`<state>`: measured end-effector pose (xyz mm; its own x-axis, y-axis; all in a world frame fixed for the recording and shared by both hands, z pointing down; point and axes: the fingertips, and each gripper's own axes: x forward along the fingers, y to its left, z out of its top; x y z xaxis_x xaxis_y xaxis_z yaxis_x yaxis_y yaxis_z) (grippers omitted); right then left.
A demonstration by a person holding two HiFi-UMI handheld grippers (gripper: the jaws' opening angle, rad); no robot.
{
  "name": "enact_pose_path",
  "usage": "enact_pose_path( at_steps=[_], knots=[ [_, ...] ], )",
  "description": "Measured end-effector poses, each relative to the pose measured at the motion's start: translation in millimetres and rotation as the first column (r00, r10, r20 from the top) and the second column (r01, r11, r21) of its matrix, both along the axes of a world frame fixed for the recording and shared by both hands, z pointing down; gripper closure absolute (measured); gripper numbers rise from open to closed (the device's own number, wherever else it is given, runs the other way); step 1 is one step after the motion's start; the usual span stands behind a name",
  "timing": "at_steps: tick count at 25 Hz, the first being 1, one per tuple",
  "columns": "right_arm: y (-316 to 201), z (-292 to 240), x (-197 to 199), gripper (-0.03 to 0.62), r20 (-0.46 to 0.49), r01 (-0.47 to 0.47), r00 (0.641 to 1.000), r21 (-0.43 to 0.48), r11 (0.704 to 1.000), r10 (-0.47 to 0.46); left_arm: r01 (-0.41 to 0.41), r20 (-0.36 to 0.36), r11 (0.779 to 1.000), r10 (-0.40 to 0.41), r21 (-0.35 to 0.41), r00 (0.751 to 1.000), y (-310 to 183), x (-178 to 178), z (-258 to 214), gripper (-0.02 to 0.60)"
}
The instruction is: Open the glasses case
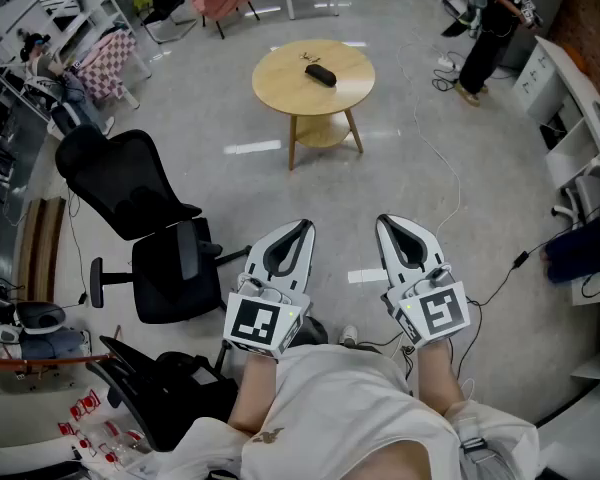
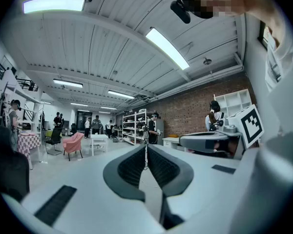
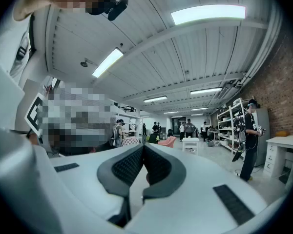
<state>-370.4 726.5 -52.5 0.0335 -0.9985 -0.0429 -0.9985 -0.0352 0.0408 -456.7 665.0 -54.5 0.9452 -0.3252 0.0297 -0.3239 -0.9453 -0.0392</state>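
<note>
- The glasses case [image 1: 320,74] is picked up in the head view only: a small, dark oblong with rounded ends.
- It is laid flat on the top of a round, pale-wood table [image 1: 280,90], a little right of the middle and toward the far side.
- Its long axis is set on a diagonal, running from upper left to lower right in the picture.
- It appears closed, as one solid dark shape; no seam, hinge or lining can be made out from this far away.
- Nothing is touching it, and it is well apart from the person.
</note>
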Motion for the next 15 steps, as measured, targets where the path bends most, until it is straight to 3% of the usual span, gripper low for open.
enact_pose_path(
  at_steps=[7, 15],
  knots=[
    [-12.1, 9.9, 10.1, 0.574, -0.015, 0.001, 1.000, -0.010, 1.000, -0.001, -0.004, 0.015, 1.000, 0.004, -0.018, 1.000, -9.7, 19.1, 11.1, 0.552],
    [-55.0, 19.3, 34.6, 0.572, -0.039, -0.033, 0.999, -0.059, 0.998, 0.031, -0.027, 0.002, 0.999, 0.027, -0.034, 1.000, -55.9, 47.7, 18.8, 0.552]
  ],
)
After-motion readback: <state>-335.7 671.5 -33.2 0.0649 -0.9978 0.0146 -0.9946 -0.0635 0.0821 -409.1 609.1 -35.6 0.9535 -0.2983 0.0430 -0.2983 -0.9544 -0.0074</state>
